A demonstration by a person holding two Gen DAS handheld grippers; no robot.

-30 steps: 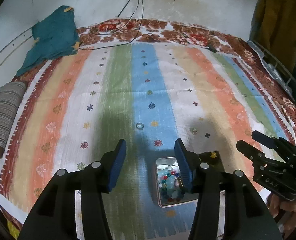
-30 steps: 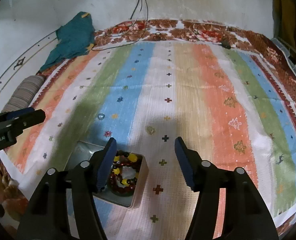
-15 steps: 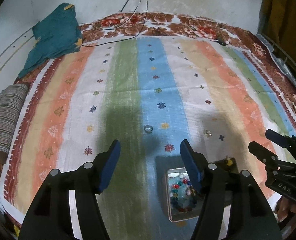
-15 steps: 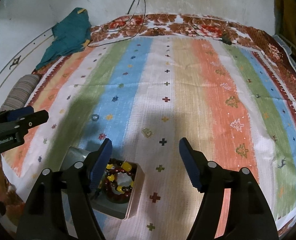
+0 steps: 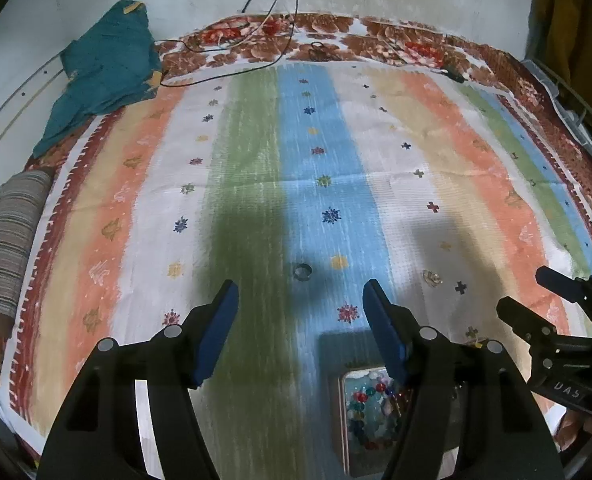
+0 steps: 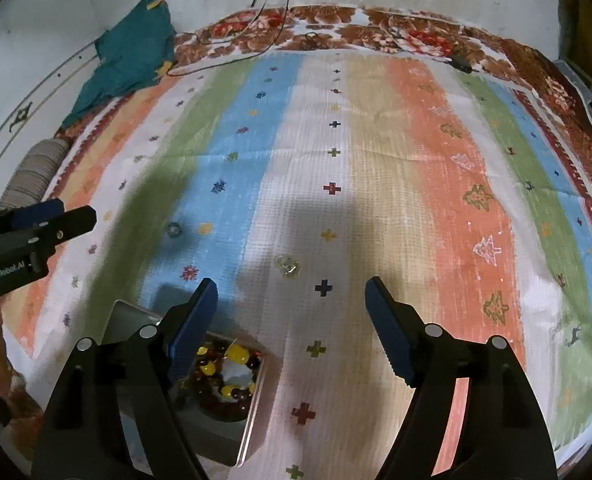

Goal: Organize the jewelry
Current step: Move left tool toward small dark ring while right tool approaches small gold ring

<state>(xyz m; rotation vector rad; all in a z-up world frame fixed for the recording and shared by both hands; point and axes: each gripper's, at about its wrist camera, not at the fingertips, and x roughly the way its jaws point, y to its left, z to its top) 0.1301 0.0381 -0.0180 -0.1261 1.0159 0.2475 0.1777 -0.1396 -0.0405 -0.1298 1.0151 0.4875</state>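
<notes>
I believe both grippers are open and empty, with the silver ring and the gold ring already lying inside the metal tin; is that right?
Not quite: the silver ring and the gold ring lie loose on the striped cloth, outside the metal tin, as both wrist views show. The rest holds: the left gripper and right gripper are open and empty, their fingers just having widened.

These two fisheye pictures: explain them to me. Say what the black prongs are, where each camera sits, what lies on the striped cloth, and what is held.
A person holds a hand tool with two fingers in each hand; a camera on each tool looks along them. One view shows the left gripper, the other the right gripper. Both have just been opening, with nothing between the fingers. On the striped cloth lie a plain ring, a sparkly ring and a metal tin of bead bracelets. A teal cloth lies at the far left.
</notes>
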